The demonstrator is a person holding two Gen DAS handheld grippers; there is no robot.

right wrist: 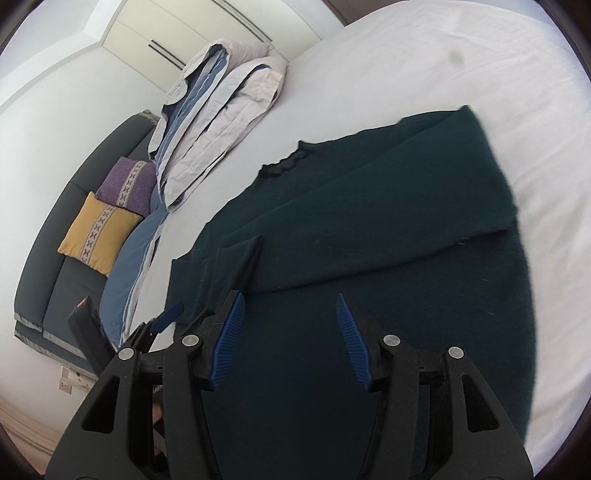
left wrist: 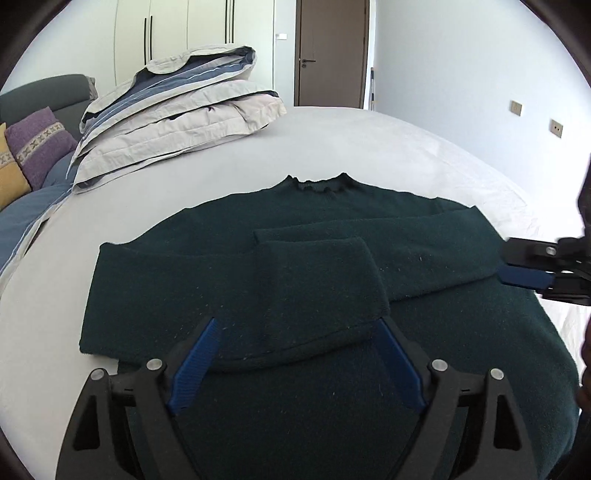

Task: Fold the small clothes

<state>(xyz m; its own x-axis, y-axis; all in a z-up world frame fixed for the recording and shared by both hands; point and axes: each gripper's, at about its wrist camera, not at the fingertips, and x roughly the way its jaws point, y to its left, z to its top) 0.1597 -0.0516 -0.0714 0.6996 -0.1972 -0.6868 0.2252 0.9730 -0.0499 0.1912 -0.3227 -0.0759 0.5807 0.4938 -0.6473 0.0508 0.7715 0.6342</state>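
Observation:
A dark green sweater (left wrist: 317, 258) lies flat on the white bed (left wrist: 362, 147), collar toward the far side. Both sleeves are folded across its chest. My left gripper (left wrist: 297, 321) stands open wide over the lower front, and the folded left sleeve's cuff (left wrist: 314, 288) lies between its blue pads without being pinched. My right gripper (right wrist: 290, 295) is open too, hovering over the sweater (right wrist: 369, 229) with nothing between its fingers. In the left wrist view the right gripper (left wrist: 508, 264) shows at the right edge beside the folded right sleeve. A finger (right wrist: 168, 312) of the left gripper shows in the right wrist view.
A pile of folded grey and blue bedding (left wrist: 177, 110) sits on the bed's far left. Purple (right wrist: 129, 184) and yellow (right wrist: 98, 232) cushions lean on a dark grey headboard (right wrist: 48, 236). A brown door (left wrist: 332, 51) and white wardrobe (left wrist: 177, 29) stand behind.

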